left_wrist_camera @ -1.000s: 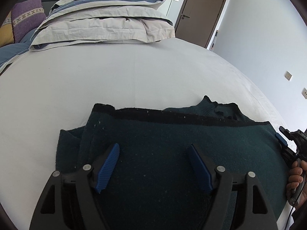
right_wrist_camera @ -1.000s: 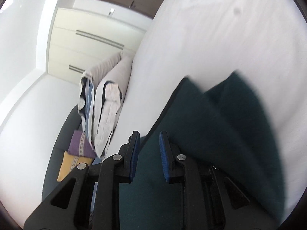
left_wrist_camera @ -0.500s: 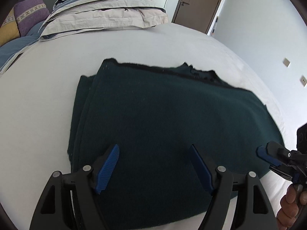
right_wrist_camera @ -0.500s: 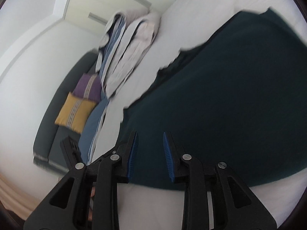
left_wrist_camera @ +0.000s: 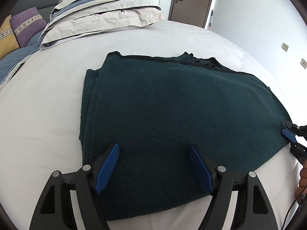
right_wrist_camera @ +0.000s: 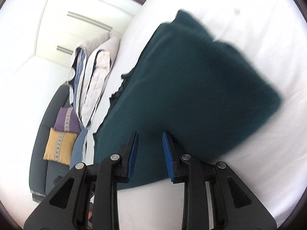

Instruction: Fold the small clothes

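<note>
A dark green knitted garment (left_wrist_camera: 172, 105) lies folded flat on the white bed (left_wrist_camera: 48, 105); it also shows in the right wrist view (right_wrist_camera: 191, 86). My left gripper (left_wrist_camera: 153, 168) is wide open above the garment's near edge and holds nothing. My right gripper (right_wrist_camera: 150, 153) is open with a narrower gap, over the garment's edge, empty. The right gripper also shows in the left wrist view (left_wrist_camera: 289, 134) at the garment's right edge.
Folded grey and blue bedding (left_wrist_camera: 99, 13) is stacked at the far side of the bed. Purple (left_wrist_camera: 26, 25) and yellow (left_wrist_camera: 5, 40) cushions lie on a dark sofa at the left. A brown door (left_wrist_camera: 190, 0) is behind.
Both grippers have drawn back from the garment, so more of it shows. The right gripper's jaws have opened wider. The garment now lies flat and folded.
</note>
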